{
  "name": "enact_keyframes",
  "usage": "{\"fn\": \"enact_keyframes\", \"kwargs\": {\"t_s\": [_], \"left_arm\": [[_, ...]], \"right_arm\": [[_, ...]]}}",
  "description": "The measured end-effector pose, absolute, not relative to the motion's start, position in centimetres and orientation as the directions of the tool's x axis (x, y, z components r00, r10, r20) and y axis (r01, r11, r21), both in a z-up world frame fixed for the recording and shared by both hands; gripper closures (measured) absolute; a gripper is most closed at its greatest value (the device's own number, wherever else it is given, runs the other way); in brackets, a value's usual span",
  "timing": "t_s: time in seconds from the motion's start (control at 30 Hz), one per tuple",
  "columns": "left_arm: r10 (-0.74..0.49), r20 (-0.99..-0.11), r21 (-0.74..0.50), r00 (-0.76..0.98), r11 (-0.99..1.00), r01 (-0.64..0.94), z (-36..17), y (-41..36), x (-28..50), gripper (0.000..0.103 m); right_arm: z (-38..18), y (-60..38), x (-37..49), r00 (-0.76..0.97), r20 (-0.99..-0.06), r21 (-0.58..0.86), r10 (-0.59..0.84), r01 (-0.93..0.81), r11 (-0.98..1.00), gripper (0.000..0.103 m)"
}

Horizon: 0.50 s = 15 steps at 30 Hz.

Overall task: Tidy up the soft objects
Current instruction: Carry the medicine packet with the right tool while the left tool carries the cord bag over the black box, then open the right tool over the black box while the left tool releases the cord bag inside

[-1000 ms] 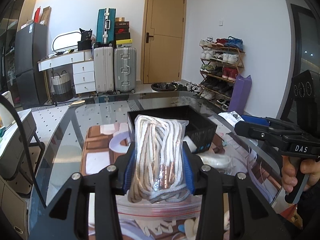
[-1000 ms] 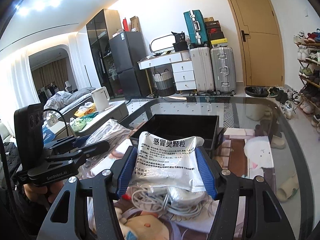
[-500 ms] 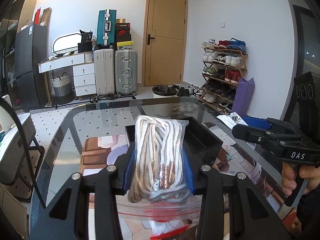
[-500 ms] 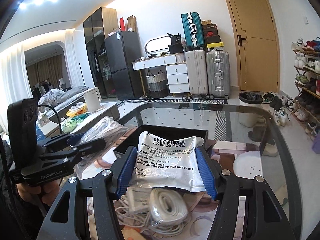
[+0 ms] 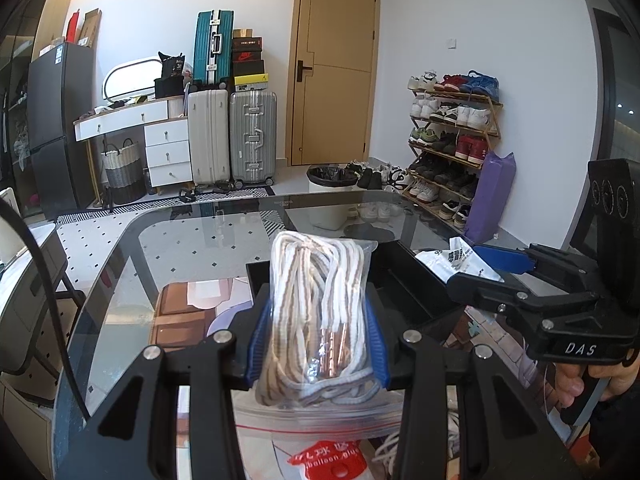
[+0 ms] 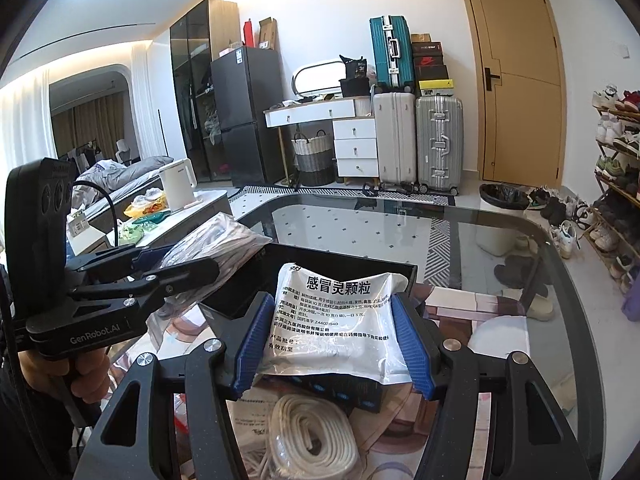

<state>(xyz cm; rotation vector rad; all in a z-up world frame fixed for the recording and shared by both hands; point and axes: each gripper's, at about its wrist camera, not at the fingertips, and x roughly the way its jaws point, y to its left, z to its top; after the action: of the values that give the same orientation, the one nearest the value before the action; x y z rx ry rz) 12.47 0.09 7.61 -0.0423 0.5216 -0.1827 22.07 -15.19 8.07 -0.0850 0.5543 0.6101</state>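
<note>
My left gripper [image 5: 318, 344] is shut on a clear bag of white and tan laces [image 5: 320, 312], held above the glass table in front of a black open box [image 5: 404, 284]. My right gripper [image 6: 334, 344] is shut on a silver medicine sachet [image 6: 336, 320] with Chinese print, held at the near side of the same black box [image 6: 344, 258]. Each gripper shows in the other's view, the right gripper [image 5: 504, 272] at the box's right, the left gripper [image 6: 176, 268] at its left with the lace bag [image 6: 212, 248].
A zip bag with a red label [image 5: 324, 456] lies under the left gripper. A coiled white cord [image 6: 312, 440] lies under the right gripper. The glass table [image 6: 400, 224] has a rounded far edge. Suitcases, a shoe rack and a door stand behind.
Both grippers have risen with their loads and moved toward the black box. The sachet now sits over the box's near wall, and the cord below is more exposed.
</note>
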Motion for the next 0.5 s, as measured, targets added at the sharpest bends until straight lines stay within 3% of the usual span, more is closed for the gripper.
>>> {"fn": "enact_keyframes", "kwargs": {"t_s": [0.5], "left_arm": [[-0.180,-0.540,-0.079,0.822,0.983,0.163,6.0,-0.8,16.0,0.062]], "right_arm": [[6.9,-13.9,26.0,0.654,-0.551,0.095,0.518,-0.568,0.818,0.042]]}}
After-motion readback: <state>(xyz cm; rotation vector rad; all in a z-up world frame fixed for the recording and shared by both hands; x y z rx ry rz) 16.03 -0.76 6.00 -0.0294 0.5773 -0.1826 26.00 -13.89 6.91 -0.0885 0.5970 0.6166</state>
